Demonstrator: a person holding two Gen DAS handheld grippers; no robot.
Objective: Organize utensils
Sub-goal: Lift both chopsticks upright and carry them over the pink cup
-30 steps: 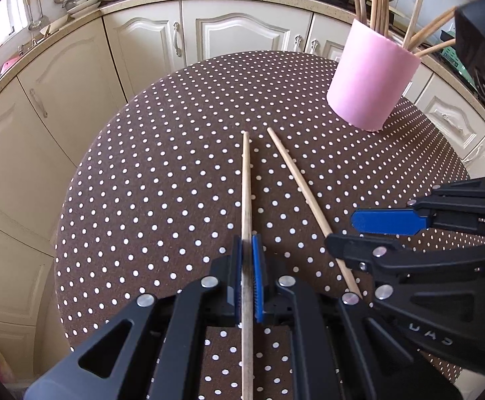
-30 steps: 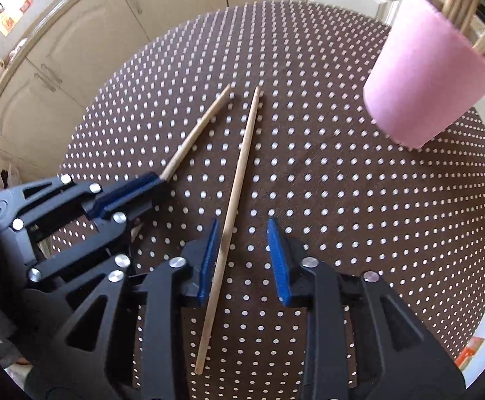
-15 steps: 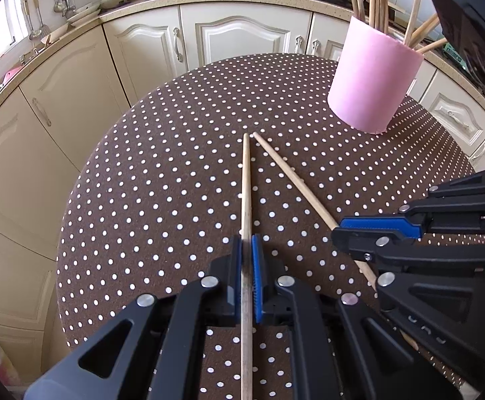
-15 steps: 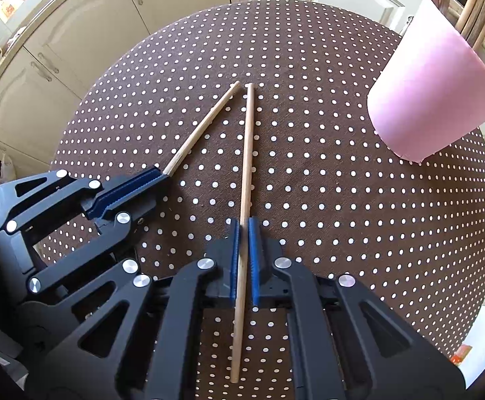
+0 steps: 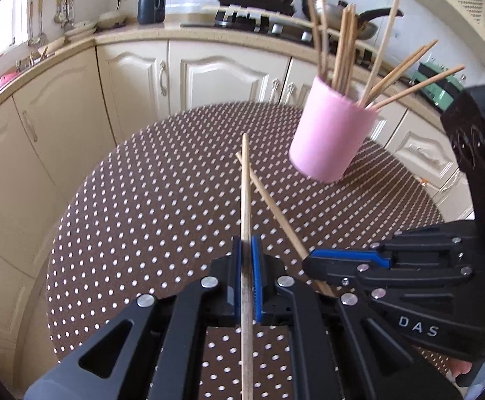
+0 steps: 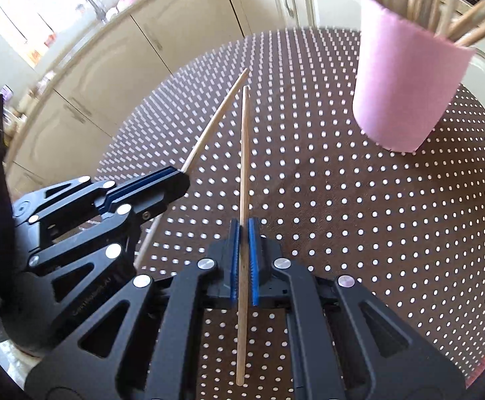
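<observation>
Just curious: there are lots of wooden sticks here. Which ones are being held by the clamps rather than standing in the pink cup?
Two: one stick in the left gripper, another stick in the right gripper. The rest stand in the pink cup.

Bright window daylight, fisheye-warped edges, slight motion blur

Both grippers are black plastic frames with cut-out struts and silver screw heads. The left gripper (image 5: 246,260) and right gripper (image 6: 244,243) carry blue ribbed fingers (image 5: 258,280). White letters "DAS" mark the right one.
</observation>
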